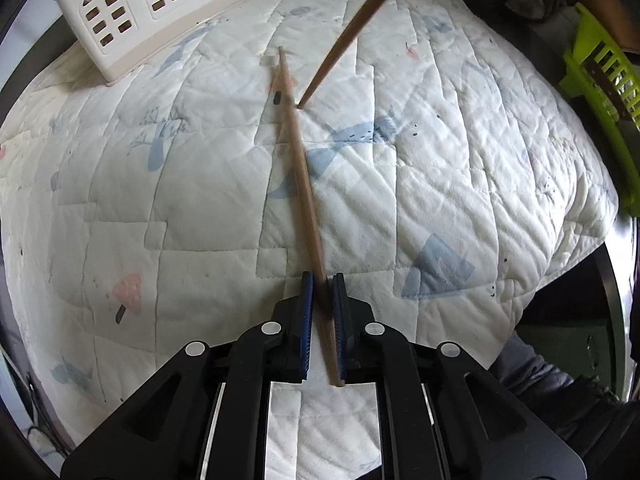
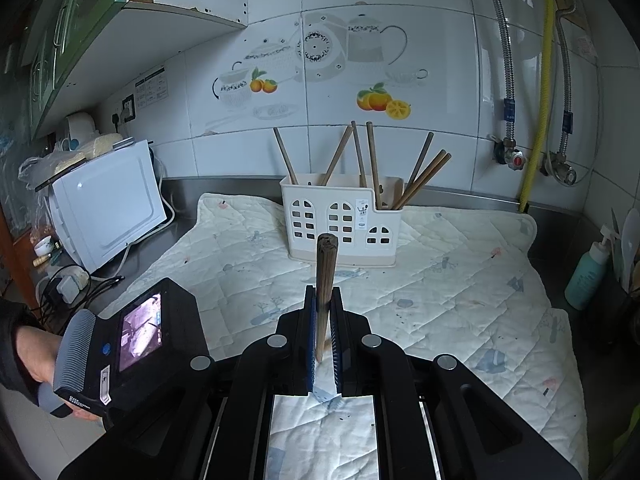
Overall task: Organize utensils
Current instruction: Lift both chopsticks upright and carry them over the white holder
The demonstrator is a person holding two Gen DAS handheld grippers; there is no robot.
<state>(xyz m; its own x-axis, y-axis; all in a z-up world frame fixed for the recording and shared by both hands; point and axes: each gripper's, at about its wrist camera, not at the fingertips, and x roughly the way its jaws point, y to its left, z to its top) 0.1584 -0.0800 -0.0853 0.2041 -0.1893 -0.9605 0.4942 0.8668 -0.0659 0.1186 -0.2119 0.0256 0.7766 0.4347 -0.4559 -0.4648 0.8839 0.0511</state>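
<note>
Holding one chopstick per gripper. Left gripper (image 1: 322,296) is clamped on a chopstick (image 1: 298,152) near its thick end; the shaft runs out ahead of the jaws, tip low over the quilt (image 1: 160,200), contact unclear. Right gripper (image 2: 323,308) is clamped on a second chopstick (image 2: 326,276), which stands steeply up between the pads, blunt end above the fingers. In the left view that stick (image 1: 352,28) comes in from top right, its tip just beside the left one's shaft.

Rack (image 2: 340,216) sits straight ahead of the right gripper, up and left of the left one, already holding several sticks.

Handling, my read: light, stiff wood, thin and round, so it can pivot or slide in the pads. Grip near the thick end looks right; it leaves the thin tip free to lead into a rack slot. Long free length means small wrist tilt swings the tip a lot.
</note>
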